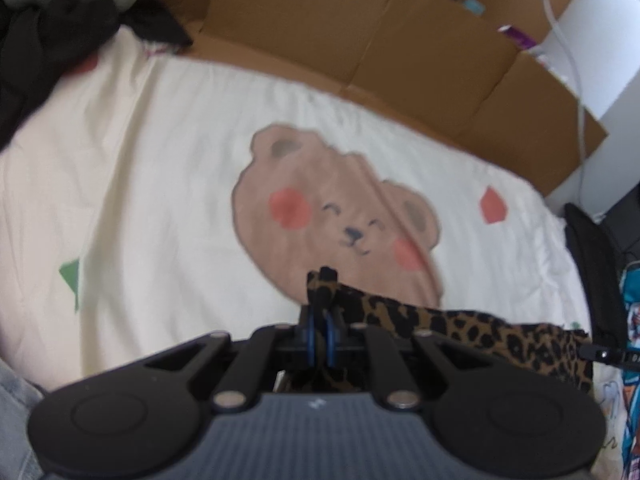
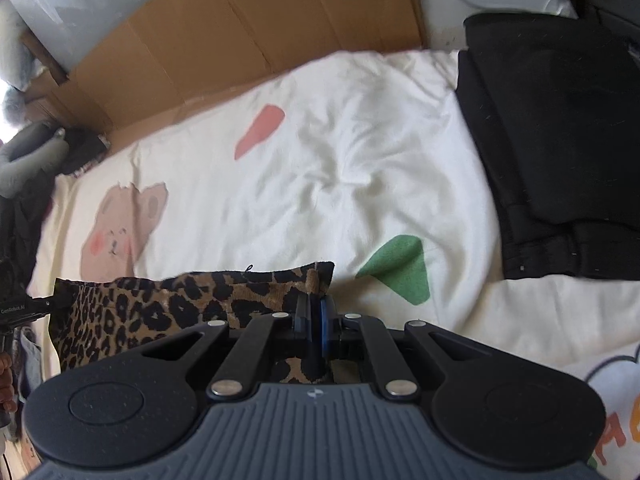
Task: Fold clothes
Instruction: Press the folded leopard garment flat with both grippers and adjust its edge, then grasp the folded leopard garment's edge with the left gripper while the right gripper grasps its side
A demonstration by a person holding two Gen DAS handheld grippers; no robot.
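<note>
A leopard-print garment (image 1: 480,336) hangs stretched between my two grippers above a cream bedspread (image 1: 168,168) printed with a bear face. My left gripper (image 1: 322,300) is shut on the garment's left corner, the cloth poking up past its fingertips. In the right wrist view the same leopard-print garment (image 2: 168,304) runs off to the left, and my right gripper (image 2: 316,300) is shut on its right corner. The other gripper's tip shows at the far edge of each view.
A stack of folded black clothes (image 2: 560,140) lies on the bed to the right. A heap of dark clothes (image 1: 48,52) sits at the far left. Flattened cardboard (image 1: 360,40) lines the bed's far side. A white cable (image 1: 568,60) hangs at the back right.
</note>
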